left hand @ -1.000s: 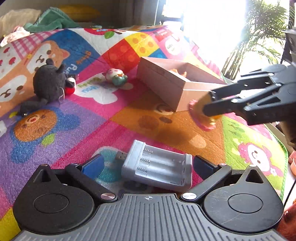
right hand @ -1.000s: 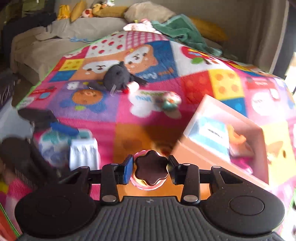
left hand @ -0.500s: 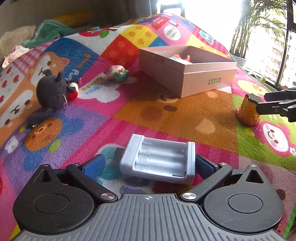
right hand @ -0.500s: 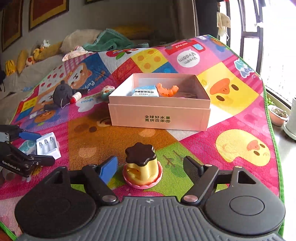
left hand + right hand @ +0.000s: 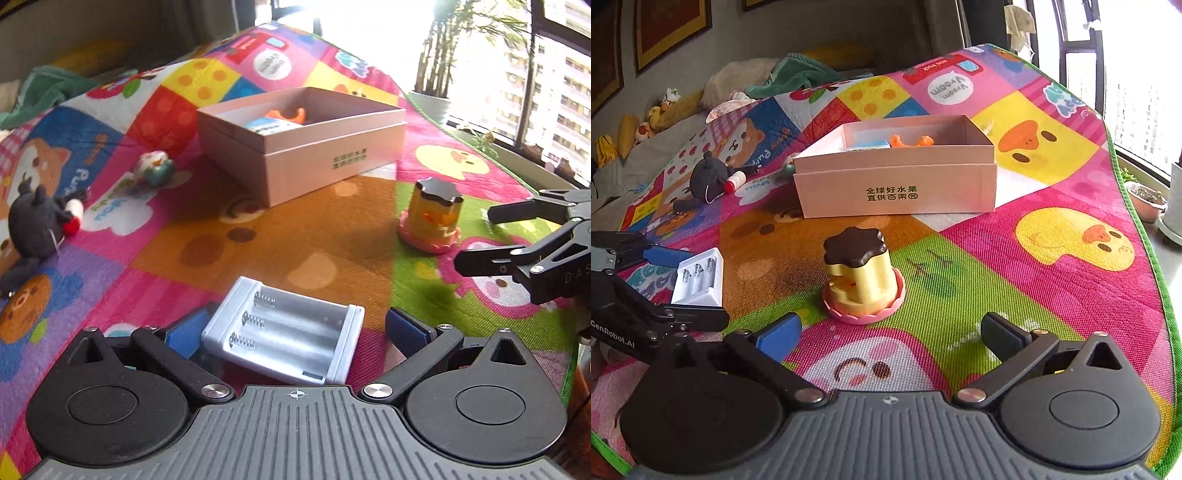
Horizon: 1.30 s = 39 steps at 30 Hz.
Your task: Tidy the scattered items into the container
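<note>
On the colourful patchwork play mat (image 5: 997, 280), your right gripper (image 5: 890, 334) sits with its fingers spread wide and nothing between them; the yellow pudding-shaped toy with a dark brown scalloped top and pink frilled base (image 5: 862, 275) stands upright on the green patch just ahead of the fingertips, apart from both. Your left gripper (image 5: 295, 332) is spread as well, its blue-padded fingers flanking the grey plastic three-slot battery holder (image 5: 286, 341); whether either pad touches the holder, you cannot tell. The holder lies flat on the mat with its springs facing up.

Beyond the pudding toy, the open pale pink cardboard box (image 5: 894, 192) rests on the mat, already holding an orange toy (image 5: 910, 140) and a small blue-and-white packet (image 5: 868, 146). Left of the box you have a dark grey plush animal (image 5: 35, 229) lying on the mat and, nearer the box, a small round white-and-teal toy (image 5: 155, 170), both outside the container.
</note>
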Each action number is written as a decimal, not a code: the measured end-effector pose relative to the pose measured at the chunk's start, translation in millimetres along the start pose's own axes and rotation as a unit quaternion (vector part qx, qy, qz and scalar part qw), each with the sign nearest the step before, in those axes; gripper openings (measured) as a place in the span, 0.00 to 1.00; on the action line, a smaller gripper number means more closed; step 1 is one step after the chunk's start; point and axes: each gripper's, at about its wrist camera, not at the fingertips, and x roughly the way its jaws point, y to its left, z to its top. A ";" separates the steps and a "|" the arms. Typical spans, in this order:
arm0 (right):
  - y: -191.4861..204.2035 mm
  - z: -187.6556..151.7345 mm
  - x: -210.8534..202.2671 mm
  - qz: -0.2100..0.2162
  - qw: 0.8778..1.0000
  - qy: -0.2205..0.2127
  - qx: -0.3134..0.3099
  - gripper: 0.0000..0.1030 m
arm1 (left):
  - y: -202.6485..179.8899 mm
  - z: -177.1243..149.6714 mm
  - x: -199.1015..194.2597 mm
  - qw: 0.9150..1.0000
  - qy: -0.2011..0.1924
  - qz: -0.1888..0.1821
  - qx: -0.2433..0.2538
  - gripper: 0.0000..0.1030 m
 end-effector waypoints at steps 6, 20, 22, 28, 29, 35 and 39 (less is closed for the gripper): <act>-3.3 -0.9 -1.5 0.009 1.000 -0.007 0.007 1.00 | 12.2 -2.5 -1.9 0.999 0.025 -0.024 -0.021 1.00; 4.8 1.1 2.4 -0.005 1.000 0.015 -0.024 1.00 | 56.5 -13.7 -14.7 0.994 0.035 0.059 -0.090 1.00; 3.9 1.6 2.0 -0.002 1.000 0.017 -0.019 1.00 | 58.9 -14.2 -16.1 0.993 0.040 0.060 -0.096 1.00; 9.9 0.6 3.8 -0.012 0.999 0.022 -0.041 1.00 | 51.6 -11.5 -17.6 0.989 0.057 0.079 -0.115 1.00; 9.6 0.4 3.7 -0.010 0.999 0.020 -0.041 1.00 | 49.4 -12.8 -18.2 0.989 0.053 0.077 -0.112 1.00; 6.1 0.5 2.2 -0.001 0.999 0.012 -0.032 1.00 | 25.6 -3.2 -20.5 0.994 0.027 -0.064 -0.085 1.00; 9.0 0.7 3.5 -0.008 0.999 0.015 -0.040 1.00 | 3.1 16.1 -2.0 0.993 -0.007 -0.103 -0.060 1.00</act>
